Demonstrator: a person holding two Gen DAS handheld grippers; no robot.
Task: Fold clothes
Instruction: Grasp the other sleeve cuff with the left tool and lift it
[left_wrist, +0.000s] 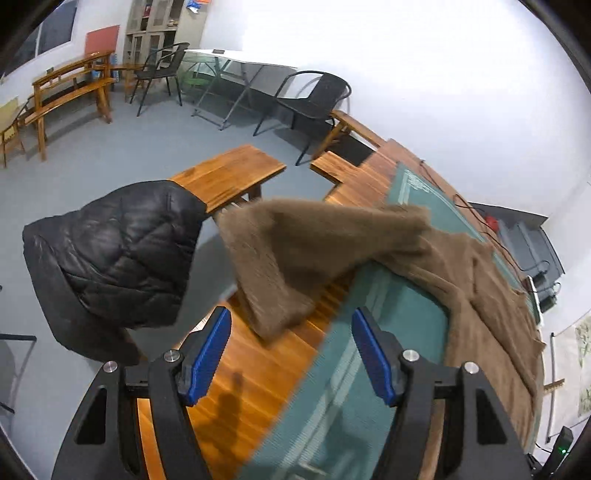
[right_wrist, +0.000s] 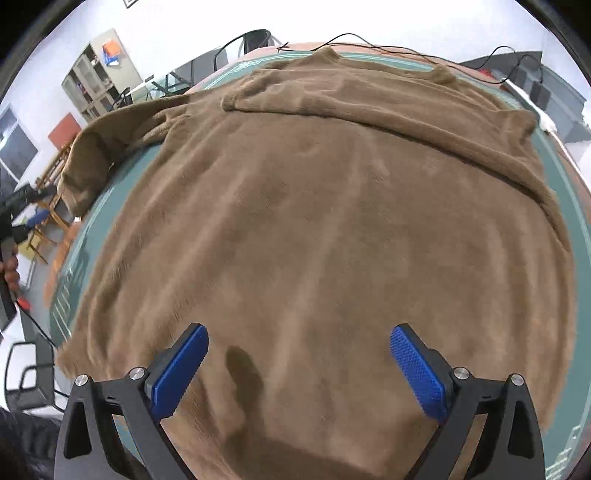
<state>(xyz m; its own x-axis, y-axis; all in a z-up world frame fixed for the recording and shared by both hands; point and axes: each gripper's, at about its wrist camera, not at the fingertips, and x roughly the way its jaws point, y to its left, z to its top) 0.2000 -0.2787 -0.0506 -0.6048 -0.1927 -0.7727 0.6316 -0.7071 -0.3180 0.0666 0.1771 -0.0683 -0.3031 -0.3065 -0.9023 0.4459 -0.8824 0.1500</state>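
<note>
A fuzzy brown sweater (right_wrist: 314, 221) lies spread on a green mat (right_wrist: 110, 206) on a wooden table. One sleeve (right_wrist: 88, 166) hangs past the mat's left side; the other sleeve (right_wrist: 369, 107) is folded across the top. My right gripper (right_wrist: 299, 354) is open and empty just above the sweater's lower body. In the left wrist view the sleeve (left_wrist: 288, 266) lies over the table edge. My left gripper (left_wrist: 291, 347) is open and empty, a little short of the sleeve's cuff, above the mat (left_wrist: 354, 387) and wood (left_wrist: 251, 369).
A black quilted jacket (left_wrist: 110, 258) hangs over a chair to the left of the table. A wooden bench (left_wrist: 229, 173) stands beyond it. Black cables (right_wrist: 369, 44) run along the table's far edge. Chairs (left_wrist: 314, 99) and a glass table stand farther back.
</note>
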